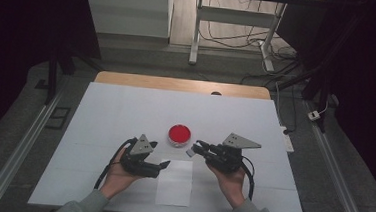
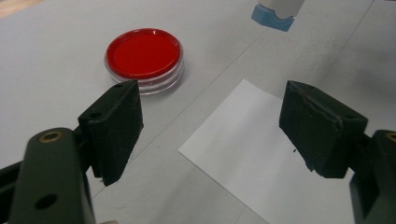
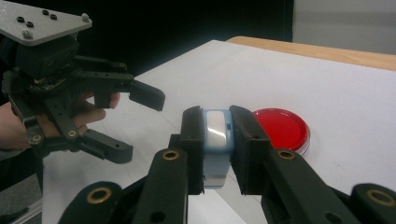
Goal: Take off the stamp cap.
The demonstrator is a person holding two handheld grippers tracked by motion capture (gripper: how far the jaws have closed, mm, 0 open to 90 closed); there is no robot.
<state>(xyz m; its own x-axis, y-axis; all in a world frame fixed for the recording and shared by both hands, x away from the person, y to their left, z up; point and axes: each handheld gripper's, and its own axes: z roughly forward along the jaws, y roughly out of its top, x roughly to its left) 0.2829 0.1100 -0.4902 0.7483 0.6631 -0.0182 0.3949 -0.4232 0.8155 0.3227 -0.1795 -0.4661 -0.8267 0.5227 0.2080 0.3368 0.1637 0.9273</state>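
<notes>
The right gripper (image 3: pixel 217 140) is clamping a small blue-and-white block (image 3: pixel 215 144) just at five o'clock of the red dish (image 1: pixel 179 134), presenting it; the left gripper (image 2: pixel 212 135) is gaping wide over the white paper (image 2: pixel 247 154), ready to receive

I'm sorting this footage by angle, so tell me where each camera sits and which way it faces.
High view: above the person's side, looking forward and down on the table; both forearms enter from below, left tool, right tool.
Left gripper view: rides the left tool, looking along its open jaws at the white paper.
Right gripper view: rides the right tool, shut on a small blue-and-white object, with the other hand's tool beyond.
All share the red dish.
</notes>
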